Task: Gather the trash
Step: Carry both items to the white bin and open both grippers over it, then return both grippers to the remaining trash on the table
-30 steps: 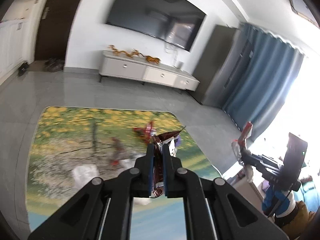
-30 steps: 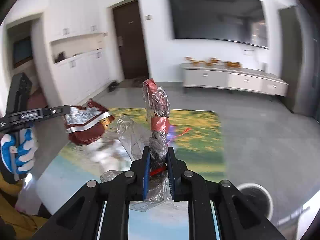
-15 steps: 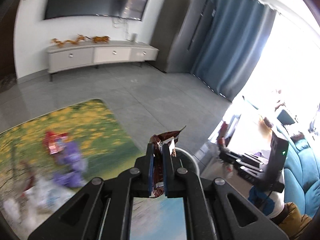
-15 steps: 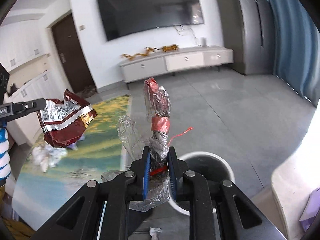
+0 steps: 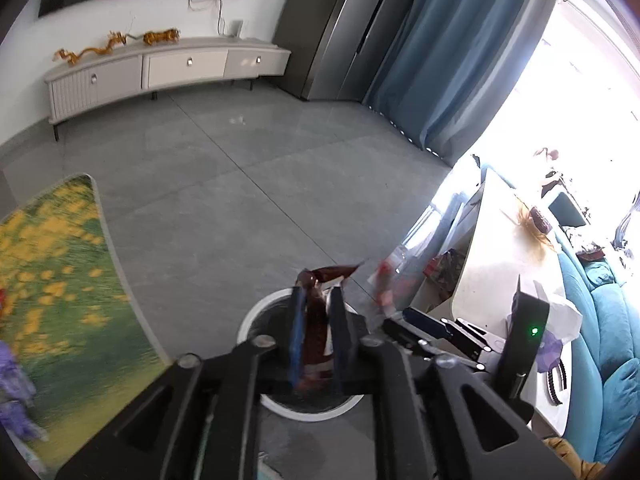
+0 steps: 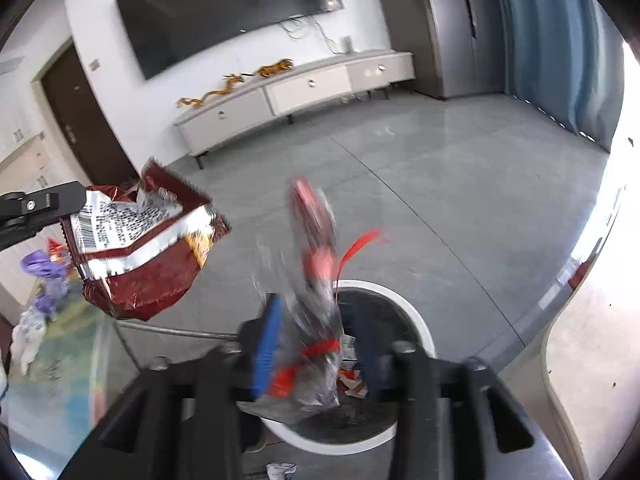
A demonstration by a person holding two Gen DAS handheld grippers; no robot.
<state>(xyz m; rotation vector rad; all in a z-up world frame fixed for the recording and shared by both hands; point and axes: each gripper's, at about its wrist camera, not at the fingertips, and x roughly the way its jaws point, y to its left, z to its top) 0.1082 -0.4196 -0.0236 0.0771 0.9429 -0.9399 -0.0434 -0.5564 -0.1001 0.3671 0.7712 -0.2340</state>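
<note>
My left gripper (image 5: 316, 300) is shut on a dark red snack bag (image 5: 316, 320), held above the white round trash bin (image 5: 256, 320). The bag also shows in the right wrist view (image 6: 140, 248), held at the left. My right gripper (image 6: 316, 316) has its jaws spread wide over the bin (image 6: 416, 320). A clear plastic wrapper with red bands (image 6: 316, 280) sits blurred between the jaws, touching neither pad clearly. In the left wrist view the wrapper (image 5: 388, 284) is just right of my left gripper.
The flowered rug (image 5: 48, 280) with purple trash (image 5: 16, 392) lies left of the bin. More trash (image 6: 40, 280) lies on the rug. A white table (image 5: 504, 264) and blue sofa (image 5: 600, 360) stand right. Paper scraps (image 6: 352, 376) lie in the bin.
Both grippers have swung right from the rug to above the bin. The right jaws have opened and the plastic wrapper is loose and blurred between them. The left stays shut on the snack bag.
</note>
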